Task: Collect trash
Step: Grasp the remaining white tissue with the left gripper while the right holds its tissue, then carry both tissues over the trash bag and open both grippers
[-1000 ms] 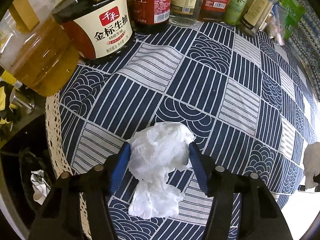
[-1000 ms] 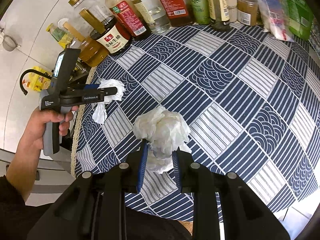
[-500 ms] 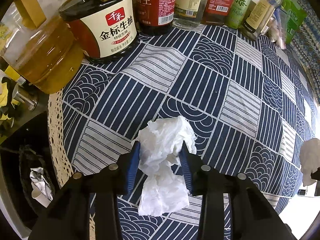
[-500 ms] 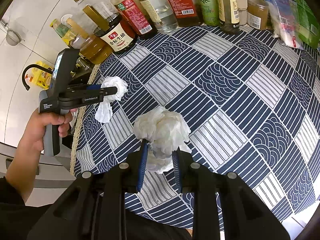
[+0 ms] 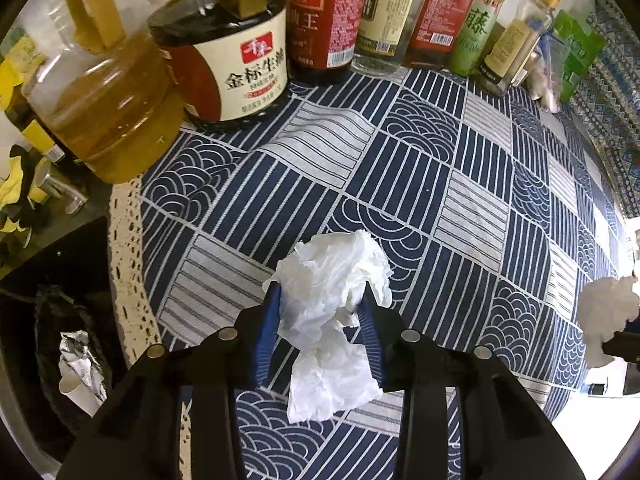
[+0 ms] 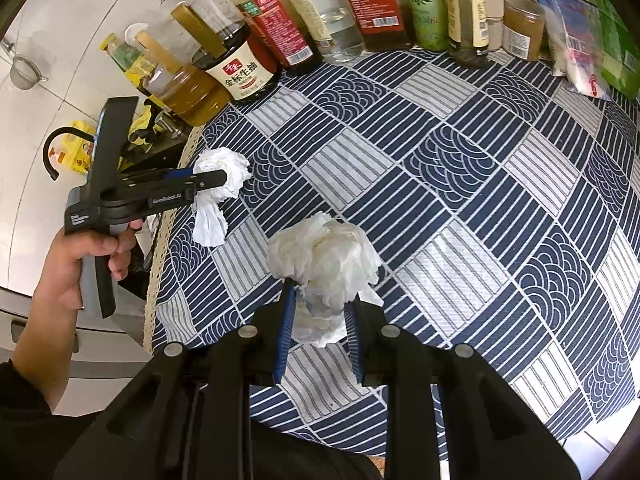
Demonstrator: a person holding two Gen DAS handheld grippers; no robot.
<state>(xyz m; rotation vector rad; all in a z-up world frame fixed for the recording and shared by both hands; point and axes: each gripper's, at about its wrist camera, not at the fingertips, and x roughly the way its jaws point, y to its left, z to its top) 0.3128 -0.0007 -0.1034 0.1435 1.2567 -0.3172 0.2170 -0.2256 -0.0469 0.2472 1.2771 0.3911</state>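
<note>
My left gripper is shut on a crumpled white tissue and holds it above the left edge of the blue patterned tablecloth; a tail of paper hangs below. It also shows in the right wrist view with its tissue. My right gripper is shut on a second crumpled white tissue, held above the cloth's front part. That tissue shows at the right edge of the left wrist view.
A row of sauce and oil bottles lines the table's back edge, with jars and packets at the back right. A dark bin with foil and paper trash sits below the table's left edge. A person's hand holds the left gripper.
The left gripper closed on its tissue and lifted it slightly. The right gripper keeps its tissue and has shifted a little forward over the table.
</note>
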